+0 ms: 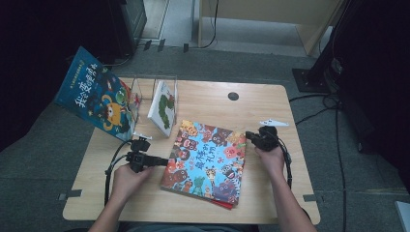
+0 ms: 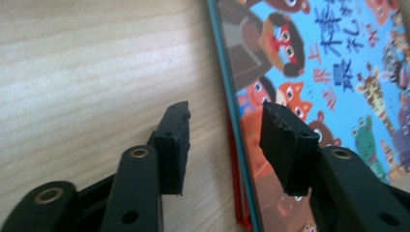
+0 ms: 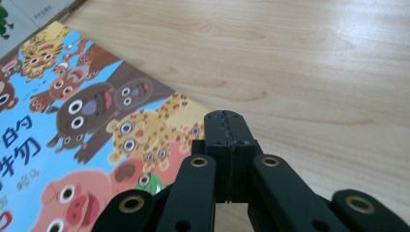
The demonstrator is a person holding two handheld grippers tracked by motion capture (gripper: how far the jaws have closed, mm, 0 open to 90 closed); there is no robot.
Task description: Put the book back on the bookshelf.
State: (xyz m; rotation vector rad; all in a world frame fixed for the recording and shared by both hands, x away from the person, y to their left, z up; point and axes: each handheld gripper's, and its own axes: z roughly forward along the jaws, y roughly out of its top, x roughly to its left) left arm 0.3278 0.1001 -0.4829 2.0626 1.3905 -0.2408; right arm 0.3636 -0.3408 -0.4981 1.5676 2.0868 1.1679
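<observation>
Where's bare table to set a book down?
Bare wood lies right of the picture book, past the right gripper, and along the far edge near the black grommet. The far-left corner is crowded: clear stand, white book, blue book.

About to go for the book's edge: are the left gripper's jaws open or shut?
Open. In the left gripper view, the left gripper shows a clear gap between its jaws, straddling the animal picture book's edge without pressing it.

high view looks down; both gripper views closely share the picture book (image 1: 205, 159).
</observation>
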